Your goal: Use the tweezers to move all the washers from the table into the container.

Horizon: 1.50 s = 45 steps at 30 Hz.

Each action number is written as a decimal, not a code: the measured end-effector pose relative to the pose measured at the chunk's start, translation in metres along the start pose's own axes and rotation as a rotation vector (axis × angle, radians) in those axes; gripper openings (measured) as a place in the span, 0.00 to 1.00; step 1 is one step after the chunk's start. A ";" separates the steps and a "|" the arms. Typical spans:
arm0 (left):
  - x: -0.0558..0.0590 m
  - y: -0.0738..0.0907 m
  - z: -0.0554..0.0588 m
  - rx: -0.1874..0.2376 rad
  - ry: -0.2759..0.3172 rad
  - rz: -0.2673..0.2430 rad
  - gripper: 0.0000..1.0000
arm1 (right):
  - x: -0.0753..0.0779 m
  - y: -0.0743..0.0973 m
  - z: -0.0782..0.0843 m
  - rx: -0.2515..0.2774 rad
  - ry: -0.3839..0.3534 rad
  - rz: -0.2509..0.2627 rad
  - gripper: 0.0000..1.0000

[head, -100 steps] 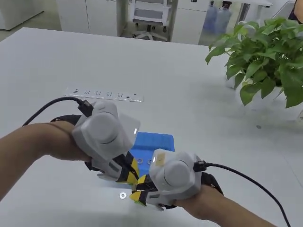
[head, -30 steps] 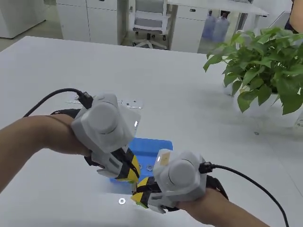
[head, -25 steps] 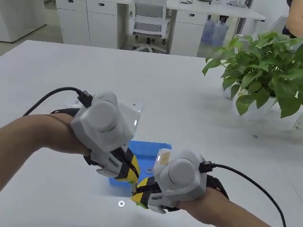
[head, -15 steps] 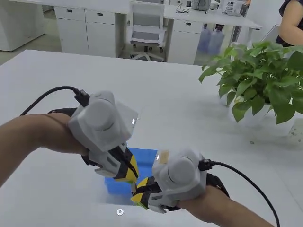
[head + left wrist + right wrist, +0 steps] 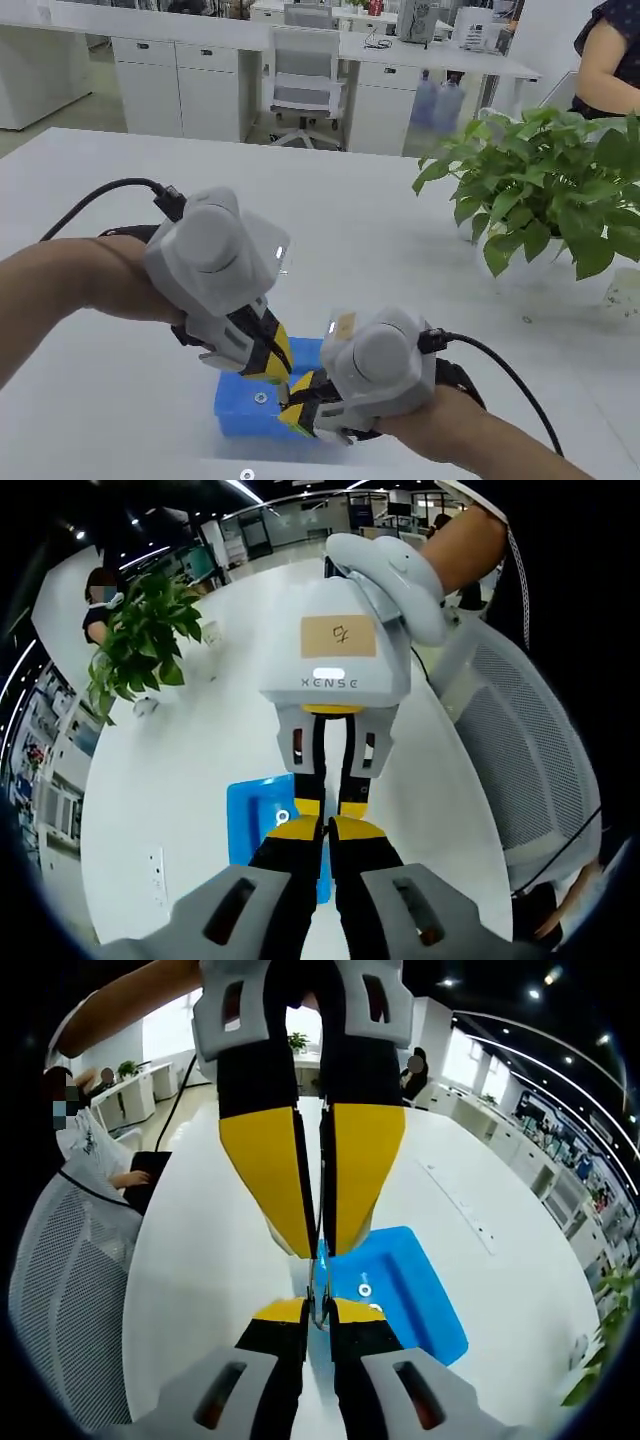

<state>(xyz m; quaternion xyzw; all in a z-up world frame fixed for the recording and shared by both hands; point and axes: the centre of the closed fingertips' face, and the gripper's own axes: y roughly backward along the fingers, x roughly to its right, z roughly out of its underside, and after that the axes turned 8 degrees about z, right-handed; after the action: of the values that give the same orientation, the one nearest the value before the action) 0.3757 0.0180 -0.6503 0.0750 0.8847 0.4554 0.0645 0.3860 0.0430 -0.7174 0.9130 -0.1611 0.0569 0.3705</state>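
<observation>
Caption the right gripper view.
Right gripper shut on tweezers, tip to tip with the shut left gripper, over a blue container holding a washer.

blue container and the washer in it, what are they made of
Blue container: probably plastic, an even matte blue with no glare. Washer: looks like metal, a small silvery ring that glints bright against the blue; too small to tell more.

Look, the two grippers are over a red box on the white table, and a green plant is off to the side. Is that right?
Not quite. The head view shows the box is blue, not red. The rest holds: the left gripper and the right gripper are over it on the white table, and a green plant is off to the side.
</observation>
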 end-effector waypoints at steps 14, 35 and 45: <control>-0.025 -0.003 0.006 -0.004 -0.016 -0.017 0.06 | 0.024 -0.010 0.005 0.004 0.011 0.018 0.10; -0.048 -0.023 0.034 0.015 0.027 -0.026 0.06 | 0.038 -0.042 0.023 -0.010 0.000 -0.005 0.10; -0.055 -0.033 0.046 0.020 0.047 -0.031 0.07 | 0.042 -0.056 0.034 -0.021 -0.002 -0.018 0.10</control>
<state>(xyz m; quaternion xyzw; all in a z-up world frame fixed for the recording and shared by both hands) 0.4358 0.0246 -0.7011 0.0511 0.8916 0.4471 0.0499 0.4441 0.0463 -0.7690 0.9106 -0.1540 0.0508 0.3802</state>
